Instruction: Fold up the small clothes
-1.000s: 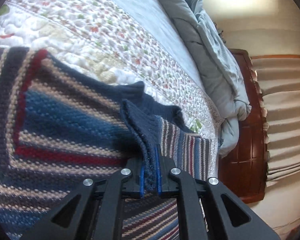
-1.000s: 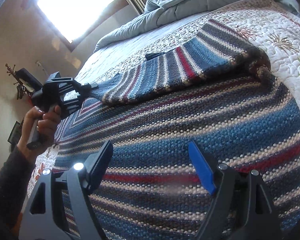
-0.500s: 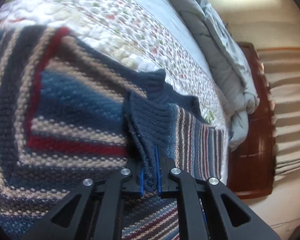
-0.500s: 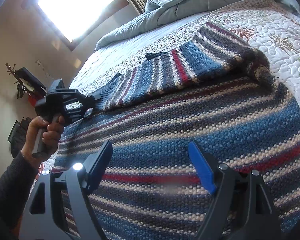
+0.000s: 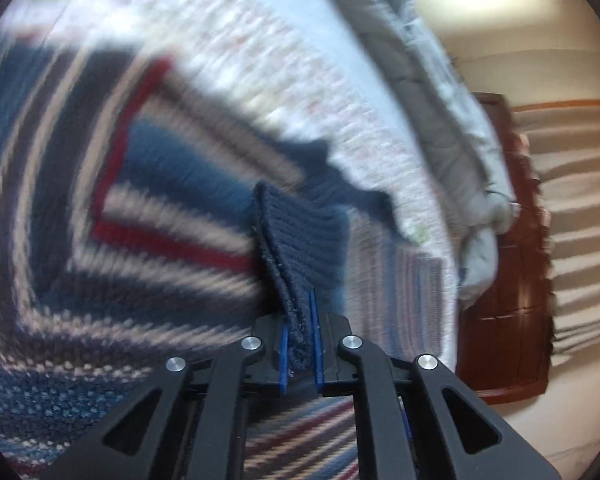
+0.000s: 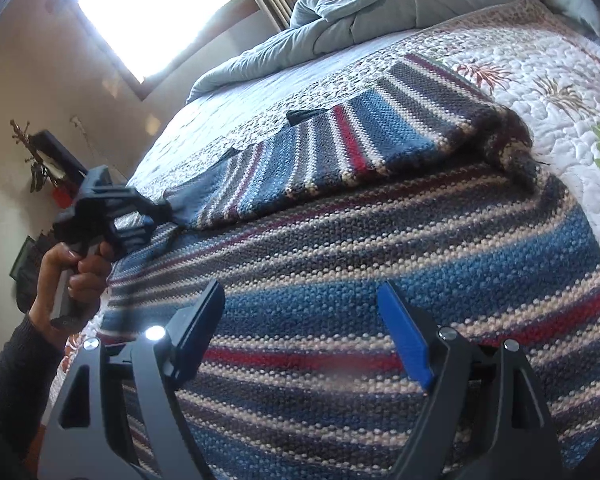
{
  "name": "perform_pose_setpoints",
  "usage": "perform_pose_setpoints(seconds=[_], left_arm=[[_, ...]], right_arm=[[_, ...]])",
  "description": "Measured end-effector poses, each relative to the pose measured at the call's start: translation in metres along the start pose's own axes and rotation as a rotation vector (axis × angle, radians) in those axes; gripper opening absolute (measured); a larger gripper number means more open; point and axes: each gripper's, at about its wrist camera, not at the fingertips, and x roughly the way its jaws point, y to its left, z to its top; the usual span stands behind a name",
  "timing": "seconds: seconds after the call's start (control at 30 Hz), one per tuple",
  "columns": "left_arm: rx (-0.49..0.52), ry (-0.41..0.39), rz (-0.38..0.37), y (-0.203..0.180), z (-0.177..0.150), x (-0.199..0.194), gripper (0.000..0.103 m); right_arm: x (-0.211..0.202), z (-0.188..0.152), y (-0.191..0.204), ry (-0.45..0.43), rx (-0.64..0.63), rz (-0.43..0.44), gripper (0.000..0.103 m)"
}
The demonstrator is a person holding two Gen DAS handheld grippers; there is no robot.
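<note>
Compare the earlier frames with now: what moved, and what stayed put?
The left tongs, shut on the striped knit sweater's navy ribbed cuff, carried the sleeve further across the sweater's body, down and toward the camera in the right wrist view. Nothing was let go. The right tongs stayed open and still above the sweater.

The left black two-finger tongs, seen at centre bottom of the left wrist view, are pinching shut on a navy ribbed knit cuff. The right black tongs are hanging wide apart, gripping nothing. A dark-sleeved hand is gripping the left handle at mid-left.
</note>
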Motion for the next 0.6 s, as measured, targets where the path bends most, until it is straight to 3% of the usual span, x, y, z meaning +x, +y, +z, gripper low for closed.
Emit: perform_pose_setpoints(seconds=[0.13, 0.2, 0.27, 0.33, 0.43, 0.57, 0.6], left_arm=[[-0.026, -0.015, -0.028, 0.007, -0.007, -0.008, 0.011], [0.005, -0.014, -0.023, -0.002, -0.015, -0.016, 0.030], [0.075, -0.043, 0.007, -0.019, -0.027, -0.033, 0.070], [0.138, -0.108, 0.052, -0.031, -0.046, -0.058, 0.085], [0.195, -0.196, 0.145, -0.036, -0.081, -0.094, 0.092], [0.213, -0.354, 0.382, -0.016, -0.130, -0.136, 0.097], [0.201, -0.376, 0.417, -0.012, -0.135, -0.142, 0.097]], right_arm=[[-0.008, 0.002, 0.000, -0.008, -0.001, 0.011, 0.079], [-0.021, 0.014, 0.004, -0.046, -0.037, 0.029, 0.079], [-0.030, 0.033, 0.001, -0.080, -0.045, 0.018, 0.079], [-0.029, 0.061, -0.005, -0.084, -0.043, 0.004, 0.079], [-0.001, 0.107, -0.027, -0.024, -0.007, -0.012, 0.080], [0.050, 0.115, -0.059, 0.154, 0.080, -0.103, 0.081], [0.054, 0.113, -0.060, 0.165, 0.086, -0.115, 0.079]])
